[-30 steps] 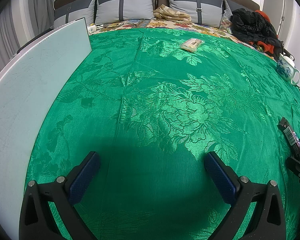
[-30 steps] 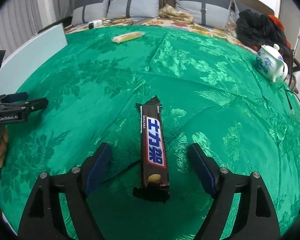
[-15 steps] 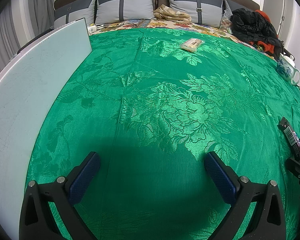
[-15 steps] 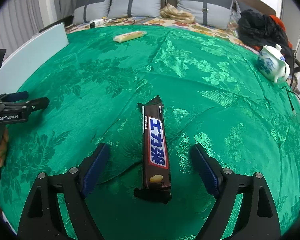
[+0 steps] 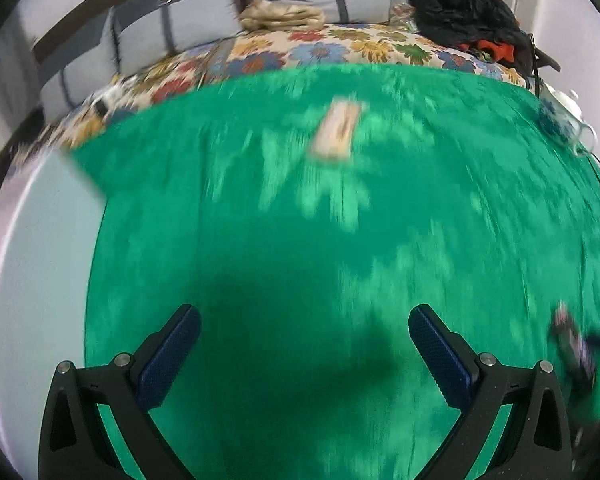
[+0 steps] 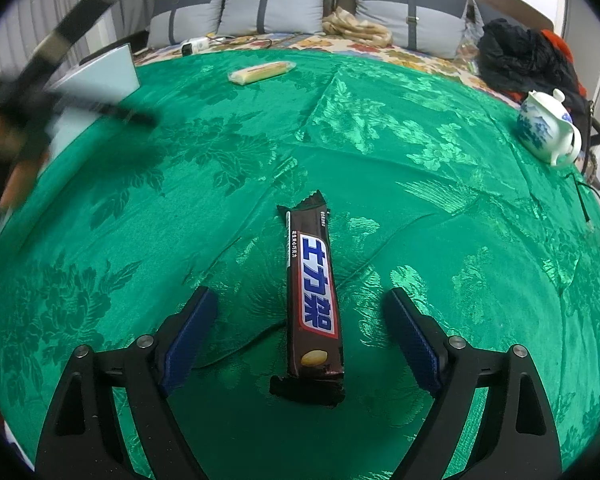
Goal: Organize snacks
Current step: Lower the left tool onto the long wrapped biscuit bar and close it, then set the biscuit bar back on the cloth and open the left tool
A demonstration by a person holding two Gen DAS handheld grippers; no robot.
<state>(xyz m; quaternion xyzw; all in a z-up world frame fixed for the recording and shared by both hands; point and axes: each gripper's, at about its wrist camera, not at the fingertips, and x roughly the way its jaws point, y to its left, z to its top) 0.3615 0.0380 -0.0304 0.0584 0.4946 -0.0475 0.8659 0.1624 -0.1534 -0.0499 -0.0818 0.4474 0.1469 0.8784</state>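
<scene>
The left gripper [image 5: 304, 356], spread and empty, has swung toward the far pale snack pack [image 5: 335, 131] and may overshoot it at speed, while the right gripper [image 6: 300, 332], its jaws having just opened wide, straddles the released chocolate bar [image 6: 313, 292].

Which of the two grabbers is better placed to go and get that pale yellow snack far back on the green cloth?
Left, probably. The left gripper is empty with open jaws and faces the pale snack.

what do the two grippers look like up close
Both match: the left gripper and right gripper each have two black angular plastic arms with triangular cutouts and silver screw heads, ending in flat dark blue textured pads. No cables or markings show.
</scene>
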